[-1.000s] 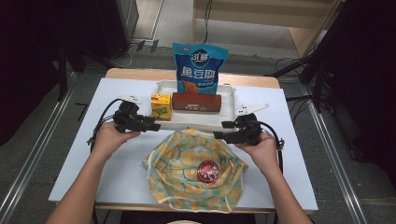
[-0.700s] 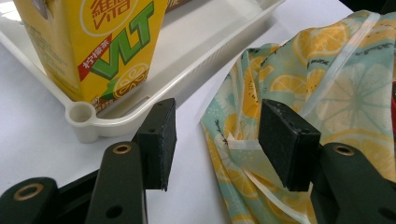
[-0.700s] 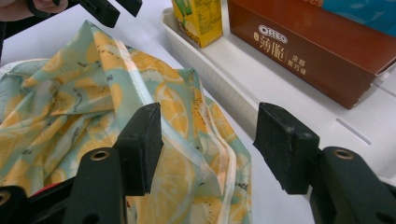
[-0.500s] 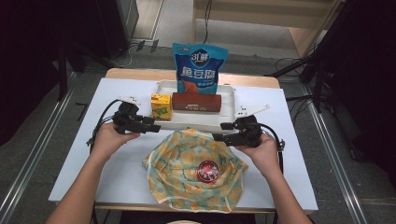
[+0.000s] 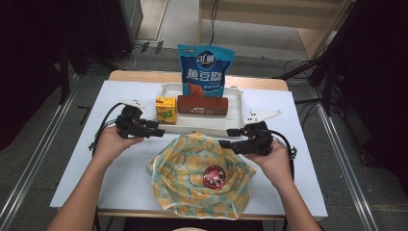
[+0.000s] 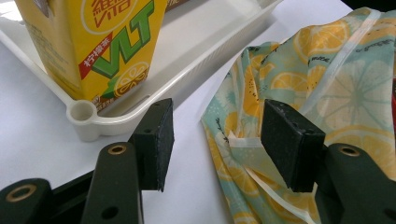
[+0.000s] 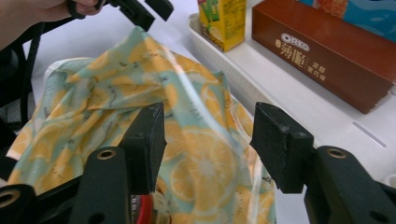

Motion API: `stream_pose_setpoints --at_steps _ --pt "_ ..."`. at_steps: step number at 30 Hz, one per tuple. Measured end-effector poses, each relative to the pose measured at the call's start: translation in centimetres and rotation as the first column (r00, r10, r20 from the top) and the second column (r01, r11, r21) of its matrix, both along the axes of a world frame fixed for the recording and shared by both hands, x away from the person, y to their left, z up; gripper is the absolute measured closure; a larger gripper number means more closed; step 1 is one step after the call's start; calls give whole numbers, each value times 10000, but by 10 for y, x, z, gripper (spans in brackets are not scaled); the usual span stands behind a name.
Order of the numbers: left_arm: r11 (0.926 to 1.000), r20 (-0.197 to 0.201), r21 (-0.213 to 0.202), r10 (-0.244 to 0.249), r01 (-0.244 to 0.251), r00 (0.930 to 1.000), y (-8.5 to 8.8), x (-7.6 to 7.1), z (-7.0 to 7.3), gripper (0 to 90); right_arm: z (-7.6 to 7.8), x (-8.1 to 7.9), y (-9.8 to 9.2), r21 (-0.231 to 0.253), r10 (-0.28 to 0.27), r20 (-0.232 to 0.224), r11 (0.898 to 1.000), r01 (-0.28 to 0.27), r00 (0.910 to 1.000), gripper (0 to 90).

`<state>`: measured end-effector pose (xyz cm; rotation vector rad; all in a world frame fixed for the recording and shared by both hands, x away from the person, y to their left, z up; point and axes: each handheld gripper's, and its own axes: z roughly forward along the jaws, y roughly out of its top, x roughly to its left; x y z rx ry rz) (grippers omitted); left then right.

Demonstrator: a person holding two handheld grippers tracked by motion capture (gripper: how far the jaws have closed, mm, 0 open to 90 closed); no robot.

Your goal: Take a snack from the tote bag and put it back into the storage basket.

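A teal bag printed with lemons [image 5: 192,168] lies crumpled on the white table, with a red round lid [image 5: 215,176] showing in its mouth. My left gripper [image 5: 160,131] rests at the bag's far left corner. Its jaws have just been opening and stand open in the left gripper view [image 6: 215,140], with bare table between them and the bag's edge [image 6: 243,140] by the right pad. My right gripper [image 5: 228,138] hovers over the bag's far right rim. Its jaws have just been closing but stand open [image 7: 208,144], and bag fabric [image 7: 116,88] lies below them, unpinched.
Behind the bag, a white tray [image 5: 235,122] holds a yellow lemon tea carton [image 5: 165,109], a long brown box [image 5: 202,105] and an upright blue snack pouch [image 5: 205,70]. Cables trail from both grippers. The table's left and right margins are bare.
My right gripper has shifted slightly nearer over the bag's rim. The left hand has stayed in place.
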<state>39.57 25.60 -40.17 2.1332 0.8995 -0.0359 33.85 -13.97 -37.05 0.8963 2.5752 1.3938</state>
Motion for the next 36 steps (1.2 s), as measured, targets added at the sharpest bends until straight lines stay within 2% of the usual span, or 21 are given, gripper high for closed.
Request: stream_pose_setpoints --at_steps 3,8,13,19,25,36 --pt "10000 -6 -8 48 -48 10000 1 0 1 447 2 -7 3 117 226 -24 9997 -226 9997 460" --pt "10000 54 -61 47 -47 10000 2 -1 1 447 1 -14 6 -75 419 101 9991 -418 9991 472" --pt "9995 327 -218 -233 240 9992 -1 -4 5 443 -2 -20 7 -89 498 89 9987 -498 9987 473" --pt "9993 258 -231 -298 304 9992 -2 -4 5 442 -4 -30 10 -187 726 110 9972 -724 9973 489" --pt "9990 313 -361 -252 263 9992 0 -4 6 443 -8 -34 10 -152 804 54 9967 -803 9967 489" --pt "9991 312 -364 -223 234 9993 2 -4 6 442 -20 -43 21 -315 1119 -132 9932 -1123 9936 488"
